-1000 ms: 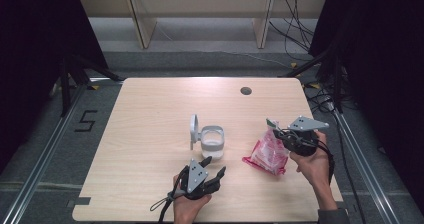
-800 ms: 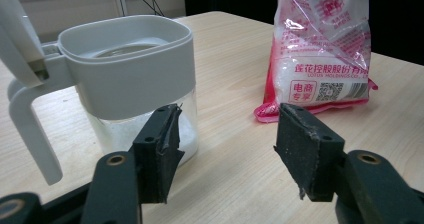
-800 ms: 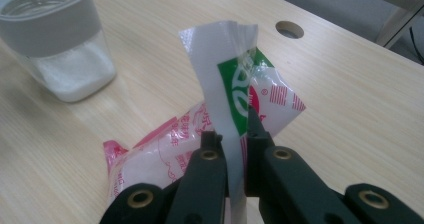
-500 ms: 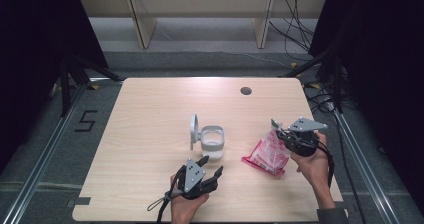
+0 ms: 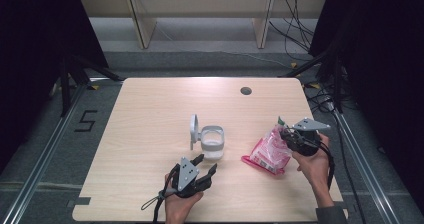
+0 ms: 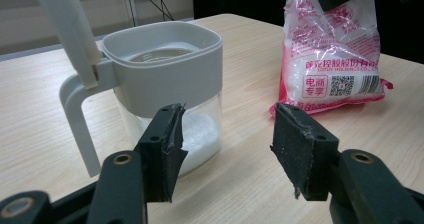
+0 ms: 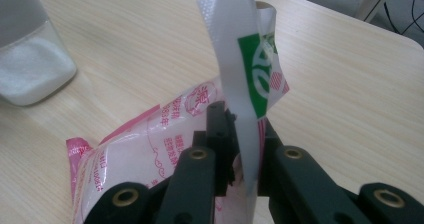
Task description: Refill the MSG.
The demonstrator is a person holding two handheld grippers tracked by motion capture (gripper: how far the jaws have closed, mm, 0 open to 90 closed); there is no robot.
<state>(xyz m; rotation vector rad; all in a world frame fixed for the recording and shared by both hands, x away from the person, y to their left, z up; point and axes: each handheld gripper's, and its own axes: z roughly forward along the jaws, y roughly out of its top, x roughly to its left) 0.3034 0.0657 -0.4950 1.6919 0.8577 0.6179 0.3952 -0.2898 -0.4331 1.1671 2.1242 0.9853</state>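
Observation:
A grey-topped clear jar [image 5: 211,142] with its lid flipped up stands mid-table, holding some white granules [image 6: 202,136]. To its right a pink and white bag [image 5: 269,151] rests on the table, its bottom on the wood and its top held up. My right gripper [image 5: 286,132] is shut on the bag's open top strip [image 7: 240,91]. My left gripper [image 5: 205,165] stands open just in front of the jar, its jaws apart with nothing between them; its own view shows the jar [image 6: 165,89] close ahead and the bag [image 6: 330,54] to the right.
The wooden table [image 5: 150,114] has a round cable hole [image 5: 245,90] at the back right. A wooden shelf frame [image 5: 200,14] stands beyond the far edge. Cables [image 5: 300,29] and dark stands flank the table on the grey floor.
My right gripper has shifted slightly right and lower with the bag, setting it more upright on the table. My left gripper has barely moved.

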